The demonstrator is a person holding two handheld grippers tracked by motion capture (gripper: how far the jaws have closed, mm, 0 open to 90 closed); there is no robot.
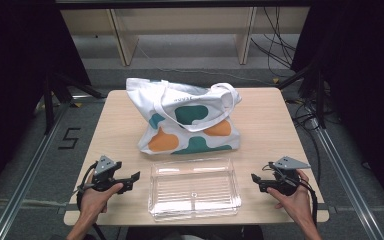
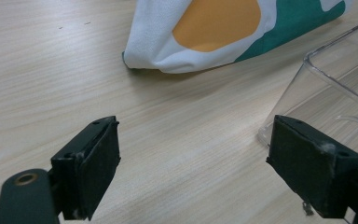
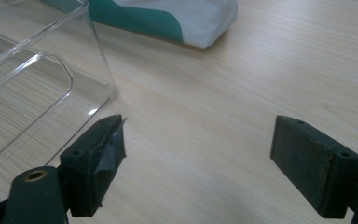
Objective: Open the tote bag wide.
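A white tote bag [image 1: 190,120] with green and orange blobs lies on the wooden table [image 1: 265,130], handles draped over its top. In front of it stands a clear plastic tray [image 1: 194,189], nothing in it. My left gripper [image 1: 134,178] rests at the front left of the table, open, pointing toward the tray; its jaws stand wide over bare wood [image 2: 193,154], with the bag's corner [image 2: 168,46] ahead and the tray's corner [image 2: 326,79] to the right. My right gripper [image 1: 255,179] sits at the front right, open [image 3: 198,158], the tray [image 3: 42,84] on its left.
Metal rails run along both sides of the table on the floor. A wooden frame stands behind the table, and cables lie on the floor at the back right. A "5" mark is on the floor at left.
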